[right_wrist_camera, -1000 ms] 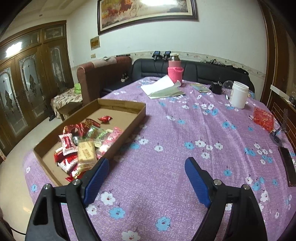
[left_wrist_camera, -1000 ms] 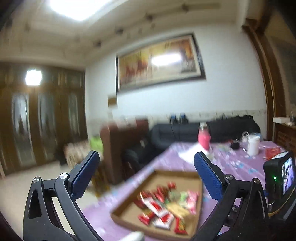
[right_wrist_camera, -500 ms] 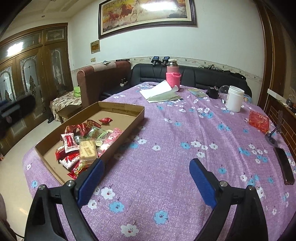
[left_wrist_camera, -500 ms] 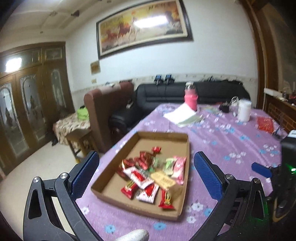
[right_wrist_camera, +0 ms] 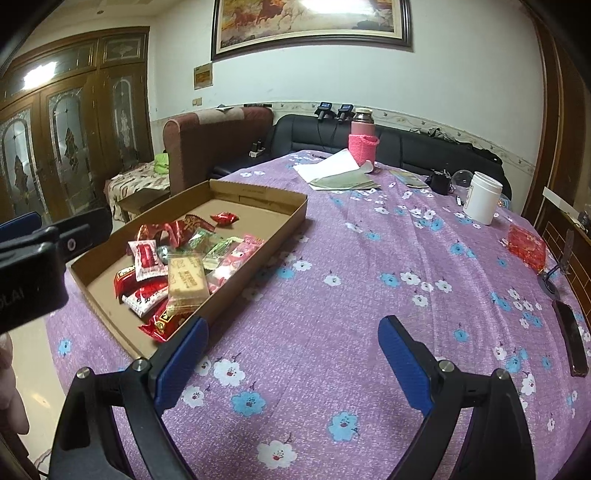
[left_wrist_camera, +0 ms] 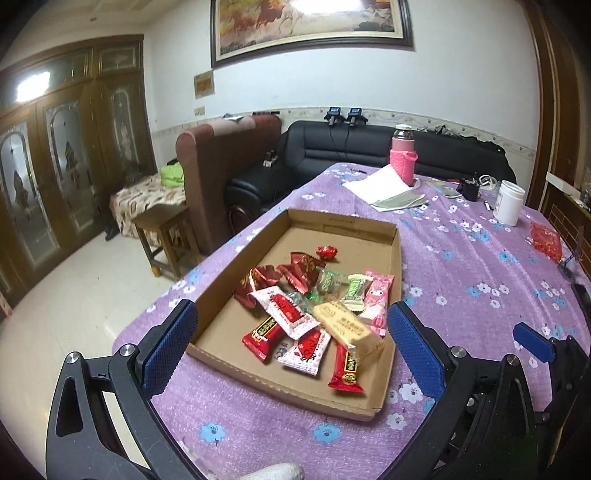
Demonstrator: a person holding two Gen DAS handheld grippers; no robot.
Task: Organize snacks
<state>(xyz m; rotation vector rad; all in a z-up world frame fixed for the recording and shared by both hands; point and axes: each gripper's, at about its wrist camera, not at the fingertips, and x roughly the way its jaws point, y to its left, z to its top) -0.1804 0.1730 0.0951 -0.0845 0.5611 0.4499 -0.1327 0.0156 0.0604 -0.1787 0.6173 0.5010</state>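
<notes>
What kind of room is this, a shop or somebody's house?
Most likely a living room in somebody's house. There is a black leather sofa, a big framed horse painting on the wall, and a table under a purple flowered tablecloth holding a flat cardboard tray of snacks.

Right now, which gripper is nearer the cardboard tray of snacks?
Left. The left gripper is open right over the near end of the cardboard tray, facing the snacks. The right gripper is open beside the tray, over bare tablecloth.

place: home living room | signs: black leather sofa (left_wrist_camera: pixel 369 151), brown armchair (left_wrist_camera: pixel 221 162), framed horse painting (left_wrist_camera: pixel 310 26), carved wooden doors (left_wrist_camera: pixel 70 147), floral purple cloth on tabletop (right_wrist_camera: pixel 369 266)
</notes>
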